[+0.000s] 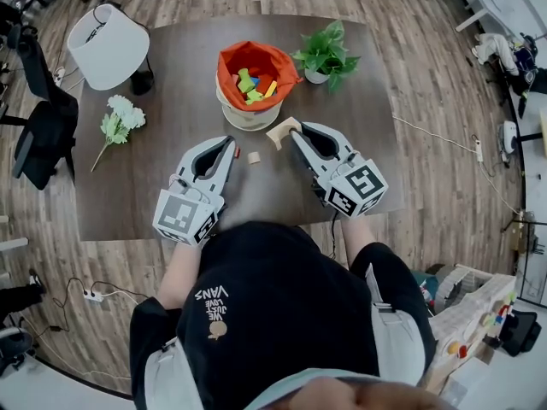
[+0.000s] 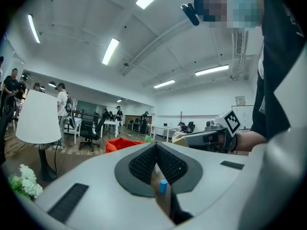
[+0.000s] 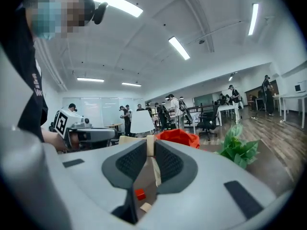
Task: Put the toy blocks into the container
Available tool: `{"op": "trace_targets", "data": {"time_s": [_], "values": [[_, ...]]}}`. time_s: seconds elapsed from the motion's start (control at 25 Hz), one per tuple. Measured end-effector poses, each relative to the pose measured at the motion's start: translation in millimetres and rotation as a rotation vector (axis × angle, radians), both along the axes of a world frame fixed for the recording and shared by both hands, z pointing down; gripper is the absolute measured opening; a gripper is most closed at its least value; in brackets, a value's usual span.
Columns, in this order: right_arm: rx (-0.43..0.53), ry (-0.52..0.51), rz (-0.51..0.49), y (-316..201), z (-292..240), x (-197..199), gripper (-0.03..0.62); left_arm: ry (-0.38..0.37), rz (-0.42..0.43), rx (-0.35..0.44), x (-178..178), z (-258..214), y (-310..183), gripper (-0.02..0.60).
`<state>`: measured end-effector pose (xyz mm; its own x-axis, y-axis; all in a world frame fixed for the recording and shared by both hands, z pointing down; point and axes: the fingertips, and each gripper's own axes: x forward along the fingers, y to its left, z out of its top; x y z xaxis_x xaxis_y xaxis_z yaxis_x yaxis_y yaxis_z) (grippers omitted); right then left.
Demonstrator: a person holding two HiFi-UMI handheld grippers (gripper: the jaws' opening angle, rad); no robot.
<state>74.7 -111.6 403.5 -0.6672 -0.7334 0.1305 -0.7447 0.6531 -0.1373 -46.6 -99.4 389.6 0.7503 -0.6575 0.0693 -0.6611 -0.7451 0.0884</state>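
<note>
My right hand-held gripper [image 1: 291,133] is pinching a beige wooden block [image 1: 280,131] at the very tips of its jaws, lifted clear of the tabletop [image 1: 171,84] and pointing roughly level. In the right gripper view the block is caught only by the front of the pads, and much of it juts out to one side, so I judge the hold shallow. The orange container [image 1: 231,61] stands just ahead of those jaws and slightly to their left, with its mouth open and coloured blocks already inside. My left hand-held gripper [image 1: 231,143] hangs off to the left with its jaws pressed together and nothing between them.

I take the step in hand to be carrying this block over the rim. I'd advance slowly and keep the wrist level, so the overhanging end can't lever itself out of the pads. I'd pass above the soft rim rather than brush it, and spread the jaws only once the block is over the middle of the mouth. A tan cube [image 1: 253,156] and a small red block [image 3: 139,193] wait on the tabletop below and behind the right jaws.
</note>
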Motion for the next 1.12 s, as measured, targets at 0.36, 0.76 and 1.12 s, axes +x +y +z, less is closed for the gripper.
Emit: {"op": "trace_targets", "data": {"time_s": [0.36, 0.76, 1.12], "values": [[0.070, 0.044, 0.004, -30, -20, 0, 0.070, 0.000, -0.004, -0.001, 2, 0, 2, 0.011], [-0.013, 0.062, 0.030, -87, -1, -12, 0.071, 0.001, -0.029, -0.013, -3, 3, 3, 0.011], [-0.103, 0.293, 0.023, -131, 34, -25, 0.071, 0.008, -0.062, -0.022, -11, 7, -2, 0.011]]}}
